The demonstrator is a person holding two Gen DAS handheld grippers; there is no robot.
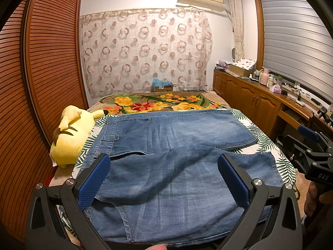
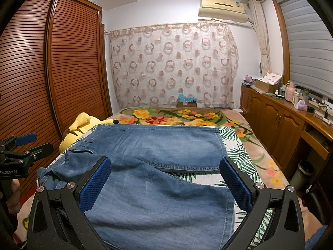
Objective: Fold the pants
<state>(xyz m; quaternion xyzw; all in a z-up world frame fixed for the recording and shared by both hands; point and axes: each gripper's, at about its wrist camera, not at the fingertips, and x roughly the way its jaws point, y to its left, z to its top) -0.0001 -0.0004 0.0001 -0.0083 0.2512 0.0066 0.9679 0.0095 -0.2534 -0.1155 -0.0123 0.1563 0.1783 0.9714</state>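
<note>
Blue denim pants [image 1: 170,158] lie spread across the bed, waistband at the left, two legs running right; they also show in the right wrist view [image 2: 158,177]. The far leg lies flat; the near leg is rumpled toward me. My left gripper [image 1: 164,179] is open above the near waist and seat area, holding nothing. My right gripper [image 2: 166,183] is open above the near leg, holding nothing. The right gripper also shows at the right edge of the left wrist view [image 1: 310,152], and the left gripper at the left edge of the right wrist view [image 2: 22,148].
A yellow plush toy [image 1: 70,133] lies at the bed's left edge beside the waistband. A leaf-print sheet [image 2: 239,156] and a floral blanket [image 1: 162,102] cover the bed. A slatted wardrobe [image 1: 41,73] stands left; wooden cabinets [image 1: 249,98] with clutter stand right.
</note>
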